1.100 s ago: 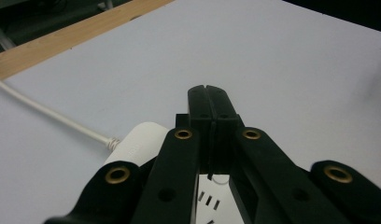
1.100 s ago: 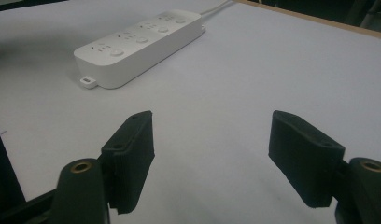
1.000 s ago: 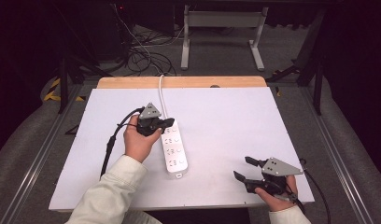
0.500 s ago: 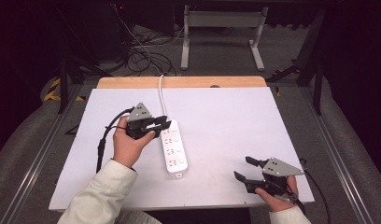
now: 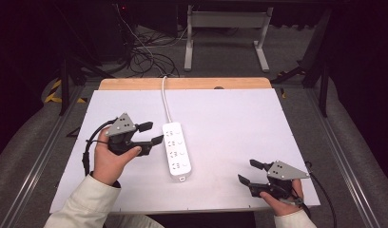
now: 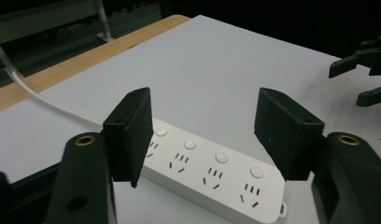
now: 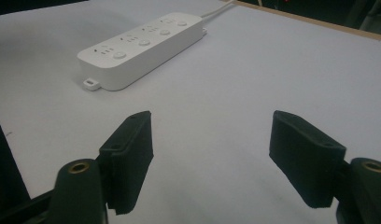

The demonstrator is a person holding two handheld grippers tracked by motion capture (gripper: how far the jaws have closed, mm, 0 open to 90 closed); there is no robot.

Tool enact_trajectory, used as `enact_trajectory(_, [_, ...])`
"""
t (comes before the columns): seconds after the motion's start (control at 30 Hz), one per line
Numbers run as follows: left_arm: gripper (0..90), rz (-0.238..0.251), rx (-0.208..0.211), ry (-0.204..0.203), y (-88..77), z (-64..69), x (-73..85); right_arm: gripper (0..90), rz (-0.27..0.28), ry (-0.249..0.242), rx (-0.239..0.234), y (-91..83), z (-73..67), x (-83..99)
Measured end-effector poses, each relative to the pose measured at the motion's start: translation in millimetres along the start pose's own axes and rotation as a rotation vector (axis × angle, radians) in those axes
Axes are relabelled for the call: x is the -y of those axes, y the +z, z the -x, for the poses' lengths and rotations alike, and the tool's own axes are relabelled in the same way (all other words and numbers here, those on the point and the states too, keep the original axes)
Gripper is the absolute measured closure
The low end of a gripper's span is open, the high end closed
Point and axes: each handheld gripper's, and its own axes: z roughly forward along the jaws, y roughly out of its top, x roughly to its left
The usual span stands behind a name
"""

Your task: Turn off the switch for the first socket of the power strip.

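A white table [image 5: 239,123] with a wooden far edge fills the high view; beyond it stand a metal frame [image 5: 225,28] and loose floor cables [image 5: 144,57]. A white strip [image 5: 176,152] lies near the table's middle, lengthwise toward the far edge, its cord [image 5: 164,95] running off over that edge. The left gripper [image 5: 153,133] hangs just left of the strip, apart from it; its jaws have just been opening and stand wide with nothing between. The right gripper [image 5: 247,172] rests at the near right corner, well apart, jaws spread and empty. Nothing lies between either gripper and the strip. The left gripper view shows the strip's four buttons [image 6: 221,157] and sockets; the right gripper view shows its end tab [image 7: 90,83].
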Motion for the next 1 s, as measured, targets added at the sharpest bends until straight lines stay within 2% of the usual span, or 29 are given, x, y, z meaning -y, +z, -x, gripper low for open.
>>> enact_trajectory(0.1, [29.8, 0.023, 0.007, -0.02, -8.6, -1.7, 7.3, 30.7, 0.001, 0.0, -0.003, 0.4, 0.0, 0.1])
enact_trajectory(0.23, [22.2, 0.058, -0.004, -0.018, -19.4, -3.2, 18.0, 30.6, 0.0, 0.002, -0.002, 0.6, -0.4, -0.2])
enact_trajectory(0.4, [17.4, 0.064, -0.021, -0.016, -31.6, -2.5, 32.0, 30.5, 0.0, 0.003, -0.003, 0.8, 0.0, -0.1])
enact_trajectory(0.6, [14.9, 0.074, -0.028, -0.005, -43.3, -1.2, 48.8, 30.4, 0.004, 0.002, -0.006, 0.5, 0.0, -0.2])
enact_trajectory(0.67, [14.6, 0.066, -0.05, -0.005, -45.2, 0.1, 55.5, 30.4, 0.002, 0.004, -0.006, 0.6, -0.2, -0.2])
enact_trajectory(0.73, [14.3, 0.057, -0.066, 0.017, -47.1, -0.7, 60.9, 30.4, 0.004, 0.002, -0.007, 0.6, -0.1, -0.3])
enact_trajectory(0.83, [14.3, 0.049, -0.066, 0.017, -50.9, -1.7, 71.7, 30.3, 0.006, 0.003, -0.008, 0.6, 0.0, -0.3])
enact_trajectory(1.0, [14.4, 0.066, -0.055, -0.006, -55.5, -3.0, 86.2, 30.2, 0.004, 0.006, -0.009, 1.0, -0.2, 0.0])
